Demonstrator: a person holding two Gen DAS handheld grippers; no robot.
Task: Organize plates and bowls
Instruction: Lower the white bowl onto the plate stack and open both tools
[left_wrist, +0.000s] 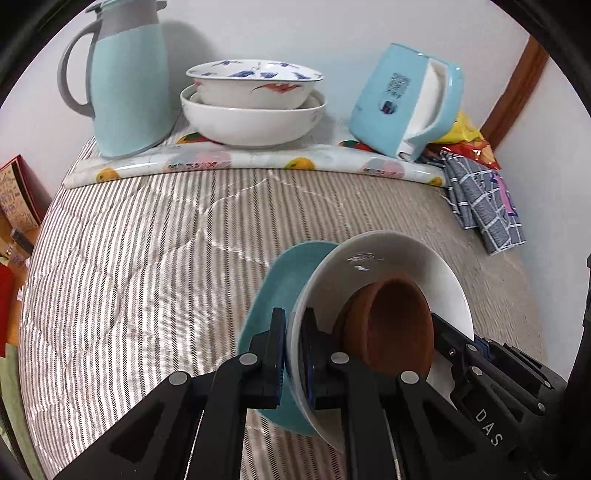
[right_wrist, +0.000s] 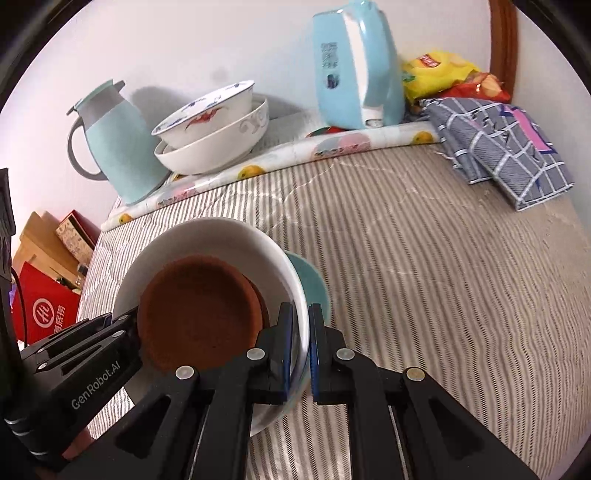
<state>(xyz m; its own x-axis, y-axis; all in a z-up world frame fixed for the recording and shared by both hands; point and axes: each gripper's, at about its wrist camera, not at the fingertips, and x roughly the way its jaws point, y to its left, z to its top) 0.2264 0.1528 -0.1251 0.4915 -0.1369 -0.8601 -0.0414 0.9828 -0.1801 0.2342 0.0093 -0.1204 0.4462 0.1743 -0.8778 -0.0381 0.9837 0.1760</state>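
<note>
Both tongs carry one stack of dishes above the striped counter.
Left tongs (left_wrist: 293, 350) and right tongs (right_wrist: 300, 345) each pinch opposite rims of the white ceramic bowl (left_wrist: 388, 258) and teal plate (left_wrist: 280, 280) beneath; a brown clay bowl (right_wrist: 199, 314) sits inside. Two nested white patterned bowls (left_wrist: 255, 99) rest at the counter's far edge.

Lower centre: brown bowl (left_wrist: 391, 328) nested in white bowl (left_wrist: 388, 258) atop teal plate (left_wrist: 280, 280), tilted. Upper centre: two stacked white bowls (left_wrist: 253, 103).
</note>
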